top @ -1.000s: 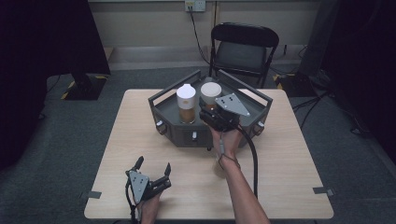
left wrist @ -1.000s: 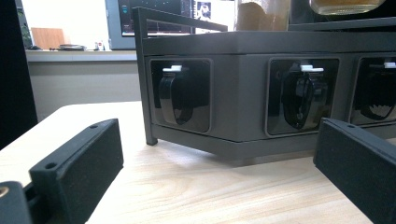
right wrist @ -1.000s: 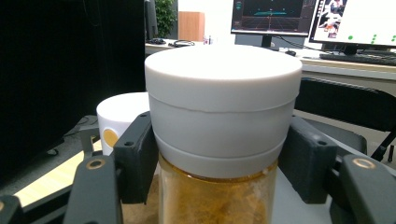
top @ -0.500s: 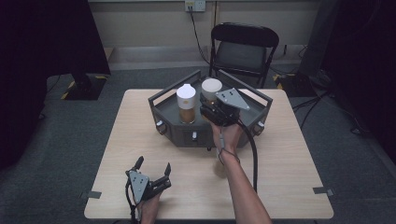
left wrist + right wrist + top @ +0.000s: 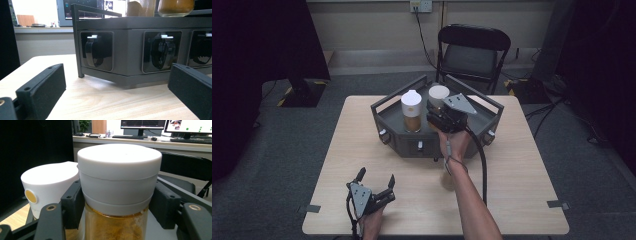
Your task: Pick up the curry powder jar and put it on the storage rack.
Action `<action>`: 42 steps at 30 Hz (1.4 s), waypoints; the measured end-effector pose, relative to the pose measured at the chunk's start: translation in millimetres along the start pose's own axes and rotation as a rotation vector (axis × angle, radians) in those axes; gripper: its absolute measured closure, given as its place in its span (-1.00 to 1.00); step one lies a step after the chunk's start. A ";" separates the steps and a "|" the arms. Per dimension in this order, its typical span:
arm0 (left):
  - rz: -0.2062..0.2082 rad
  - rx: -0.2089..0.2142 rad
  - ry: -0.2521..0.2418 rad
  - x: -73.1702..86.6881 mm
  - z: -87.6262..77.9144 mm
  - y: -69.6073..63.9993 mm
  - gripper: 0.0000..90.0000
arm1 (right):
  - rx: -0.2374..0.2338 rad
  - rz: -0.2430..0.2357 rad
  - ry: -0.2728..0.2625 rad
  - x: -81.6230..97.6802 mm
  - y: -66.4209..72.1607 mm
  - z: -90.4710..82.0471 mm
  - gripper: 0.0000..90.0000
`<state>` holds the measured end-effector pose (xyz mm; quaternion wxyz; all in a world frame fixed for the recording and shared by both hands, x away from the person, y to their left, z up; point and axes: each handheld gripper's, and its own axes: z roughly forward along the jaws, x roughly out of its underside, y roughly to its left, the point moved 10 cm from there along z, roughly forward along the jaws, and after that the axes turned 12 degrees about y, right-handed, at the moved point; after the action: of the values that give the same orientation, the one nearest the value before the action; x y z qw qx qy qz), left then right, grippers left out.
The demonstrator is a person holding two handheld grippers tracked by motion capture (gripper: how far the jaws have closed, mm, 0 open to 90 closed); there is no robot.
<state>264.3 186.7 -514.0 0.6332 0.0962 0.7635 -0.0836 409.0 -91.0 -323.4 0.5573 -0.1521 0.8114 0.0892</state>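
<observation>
Wooden table [image 5: 522,200]; right gripper [image 5: 117,202] tight around jar lid [image 5: 119,165].

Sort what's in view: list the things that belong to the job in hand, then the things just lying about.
In the job:
right gripper, shut on white-lidded glass jar of brown powder
dark grey metal tray

Lying about:
second jar with spouted white lid
black folding chair
left gripper, open

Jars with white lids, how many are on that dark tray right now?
2. One jar stands at the tray's left-centre, free of the grippers. The other jar is beside it, clamped at its lid between the right gripper. More could be hidden behind them.
</observation>
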 end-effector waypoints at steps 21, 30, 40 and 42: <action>0.000 0.002 0.000 0.0 0.0 0.1 -0.98 | 0.005 0.010 0.044 12.1 -2.9 15.8 -0.23; 0.000 0.002 0.000 0.0 0.0 0.1 -0.98 | 0.014 0.004 0.035 14.3 -0.1 15.7 -0.23; 0.001 0.003 -0.001 0.0 0.0 0.2 -0.98 | 0.010 0.013 0.034 14.5 -1.2 15.9 -0.24; 0.001 0.003 -0.001 0.1 0.0 0.2 -0.98 | 0.006 0.016 0.034 14.4 -1.8 16.0 -0.24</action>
<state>264.3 186.9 -514.0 0.6332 0.0974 0.7631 -0.0847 418.9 -89.8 -342.5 0.5430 -0.1454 0.8223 0.0888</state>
